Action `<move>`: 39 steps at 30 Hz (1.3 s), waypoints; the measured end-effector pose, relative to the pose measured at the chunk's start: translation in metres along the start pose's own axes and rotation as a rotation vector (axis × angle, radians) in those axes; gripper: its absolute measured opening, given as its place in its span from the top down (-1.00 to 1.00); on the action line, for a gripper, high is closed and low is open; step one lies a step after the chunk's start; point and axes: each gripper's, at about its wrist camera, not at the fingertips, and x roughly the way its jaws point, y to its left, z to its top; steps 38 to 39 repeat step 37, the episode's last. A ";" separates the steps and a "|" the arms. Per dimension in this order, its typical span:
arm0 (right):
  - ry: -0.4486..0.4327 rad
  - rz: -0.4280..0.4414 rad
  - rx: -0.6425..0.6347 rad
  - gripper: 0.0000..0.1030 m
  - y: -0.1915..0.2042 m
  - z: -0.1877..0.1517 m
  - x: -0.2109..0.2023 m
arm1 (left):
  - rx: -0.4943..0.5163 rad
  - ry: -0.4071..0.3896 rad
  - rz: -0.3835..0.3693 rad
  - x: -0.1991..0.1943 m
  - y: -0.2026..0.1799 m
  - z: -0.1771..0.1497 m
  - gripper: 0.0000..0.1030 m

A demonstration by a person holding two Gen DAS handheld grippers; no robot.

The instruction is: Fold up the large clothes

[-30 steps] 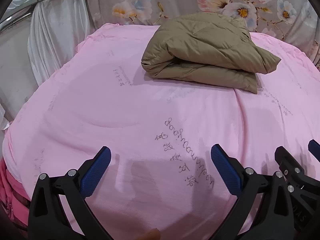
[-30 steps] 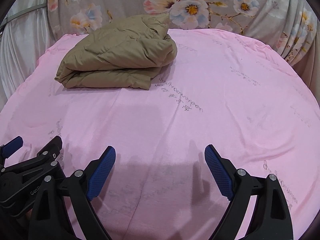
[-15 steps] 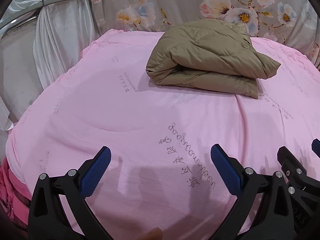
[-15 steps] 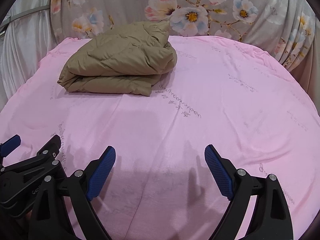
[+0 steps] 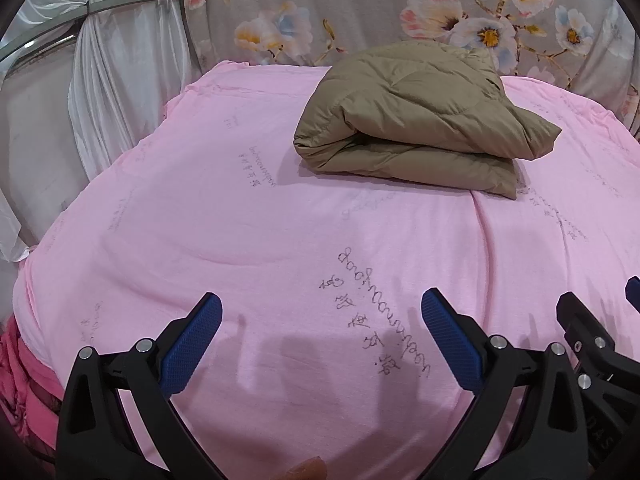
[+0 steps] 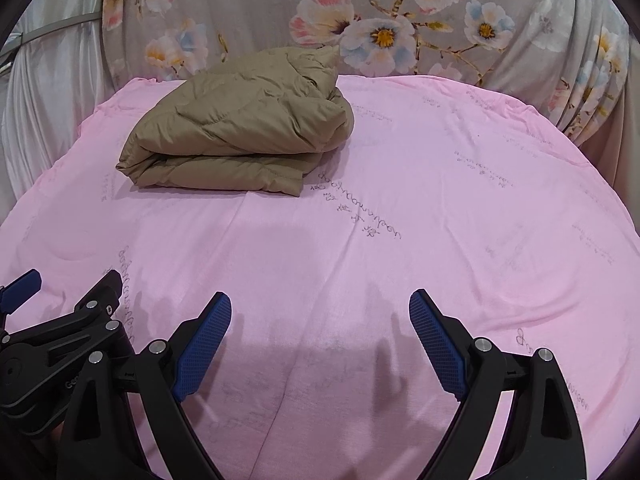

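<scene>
A tan quilted jacket point(image 5: 420, 120) lies folded into a thick bundle at the far side of the pink sheet point(image 5: 280, 220); it also shows in the right wrist view point(image 6: 240, 136), far left. My left gripper point(image 5: 320, 320) is open and empty, low over the near part of the sheet. My right gripper point(image 6: 320, 320) is open and empty too, beside it. Each gripper shows at the edge of the other's view: the right gripper point(image 5: 592, 344) and the left gripper point(image 6: 60, 320).
A floral grey cloth point(image 6: 400, 20) hangs behind the table. White curtains point(image 5: 120, 100) hang at the left with a metal rail. A darker pink fabric point(image 5: 24, 380) hangs off the near left edge. The pink sheet's right edge point(image 6: 600, 168) curves away.
Both grippers have drawn back and tilted up a little, so the folded jacket sits lower and farther in both views. Both stay open and empty.
</scene>
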 end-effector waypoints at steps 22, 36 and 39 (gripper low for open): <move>-0.001 -0.001 0.000 -0.71 0.000 0.000 -0.001 | 0.009 -0.003 0.002 0.000 0.001 0.001 -0.87; -0.002 0.000 0.000 -0.71 0.000 0.000 -0.001 | 0.024 0.004 0.004 0.002 0.001 0.001 -0.84; -0.002 0.000 0.000 -0.71 0.000 0.000 -0.001 | 0.024 0.002 0.005 0.002 0.001 0.001 -0.84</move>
